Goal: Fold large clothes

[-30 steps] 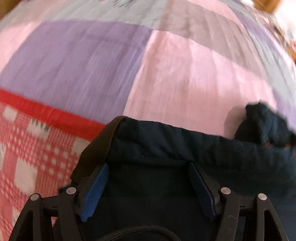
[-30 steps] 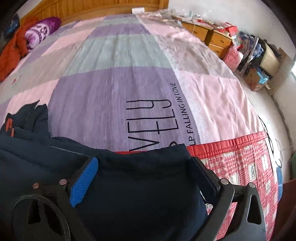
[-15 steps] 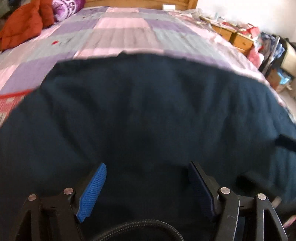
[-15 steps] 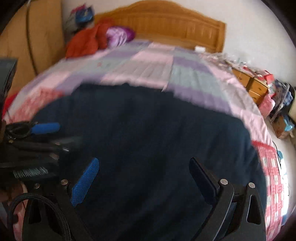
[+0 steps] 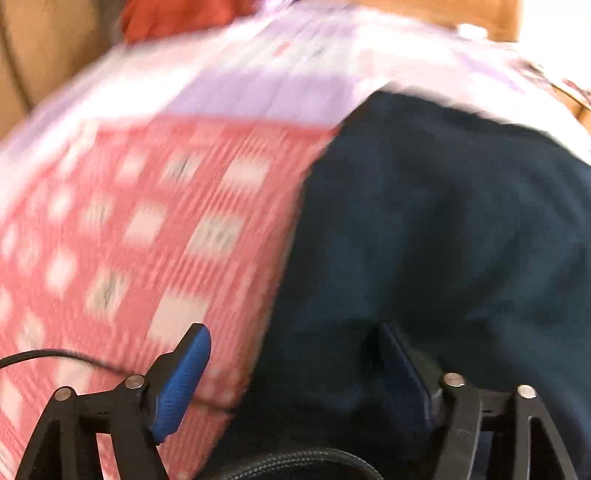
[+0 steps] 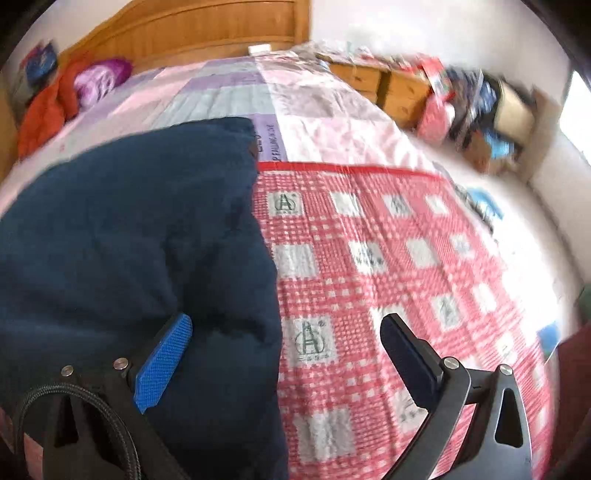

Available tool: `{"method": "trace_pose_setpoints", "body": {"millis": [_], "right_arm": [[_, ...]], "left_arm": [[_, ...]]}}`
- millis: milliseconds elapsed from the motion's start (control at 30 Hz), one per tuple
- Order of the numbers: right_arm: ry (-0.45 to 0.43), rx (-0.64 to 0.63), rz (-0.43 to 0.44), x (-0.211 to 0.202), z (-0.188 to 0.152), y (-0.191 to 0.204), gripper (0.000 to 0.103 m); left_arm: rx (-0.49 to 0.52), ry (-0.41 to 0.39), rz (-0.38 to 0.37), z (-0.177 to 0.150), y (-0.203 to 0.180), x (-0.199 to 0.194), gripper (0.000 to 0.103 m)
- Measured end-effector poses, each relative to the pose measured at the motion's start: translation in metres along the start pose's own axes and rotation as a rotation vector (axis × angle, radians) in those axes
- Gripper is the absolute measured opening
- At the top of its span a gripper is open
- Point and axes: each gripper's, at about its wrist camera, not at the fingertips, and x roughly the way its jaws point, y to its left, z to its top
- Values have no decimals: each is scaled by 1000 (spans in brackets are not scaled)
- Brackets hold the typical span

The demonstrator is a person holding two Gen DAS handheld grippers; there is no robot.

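Observation:
A large dark navy garment [image 6: 129,229] lies spread on the bed, over the red-and-white checked quilt [image 6: 388,258]. My right gripper [image 6: 284,332] hovers over its right edge, wide open, with the edge lying loose between the jaws. In the blurred left wrist view the same garment [image 5: 443,240] fills the right side and the checked quilt [image 5: 129,240] the left. My left gripper [image 5: 291,350] is over the garment's left edge. Its jaws are opening, and the pads press on nothing.
A pink, purple and grey patchwork bedspread [image 6: 221,96] runs to the wooden headboard [image 6: 192,29]. An orange-red cloth [image 6: 48,107] and a purple pillow [image 6: 99,77] lie at the head. Wooden bedside cabinets [image 6: 384,85] and cluttered boxes [image 6: 491,110] stand right of the bed.
Both grippers have swept across the garment and apart: the left one now looks at its left edge, the right one at its right edge. Both stay open.

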Motion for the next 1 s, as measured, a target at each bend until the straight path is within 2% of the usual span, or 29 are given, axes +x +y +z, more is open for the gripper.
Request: {"method": "trace_pose_setpoints", "body": {"millis": [67,133,233,300,367,500,567,667,700,800,900,933,967,1000], "right_arm": [[24,44,25,6,-2,-4,103],[30,56,6,1,1,-3,103],[-1,39,-49,-27,4,12,103],[-49,-4,-43,-51,-2,25,103],[-94,-87,-8,-79,-17,55,103],[-125,-210,131,-115,-49,136,103],[-129,-309,180,-122,-64,187,103],[-112,-387,207,-119,-76,226,102],[-102,-385,201,-114,-76,225,102],[-50,-301,151,-91,-73,179,103],[-1,-175,76,-70,-72,99,103],[22,-139,62,-65,-74,73,103],[43,-105,42,-60,-75,48,103],[68,-78,21,-56,-77,28,103]], "left_arm": [[-22,22,4,-4,6,6,85],[-7,23,23,-6,6,7,85],[-63,38,43,-8,11,0,84],[-74,8,39,-11,7,-23,84],[-10,-52,10,-20,-15,-51,84],[163,-110,-132,-56,-89,-93,84],[220,-99,-192,-72,-122,-97,84],[245,-80,-193,-85,-144,-84,84],[232,-77,-191,-85,-140,-79,84],[133,-36,-120,-76,-98,-59,84],[37,9,-27,-71,-37,-44,85],[27,22,6,-71,-22,-42,85],[16,43,70,-72,0,-39,85],[-6,59,93,-74,17,-38,85]]}}
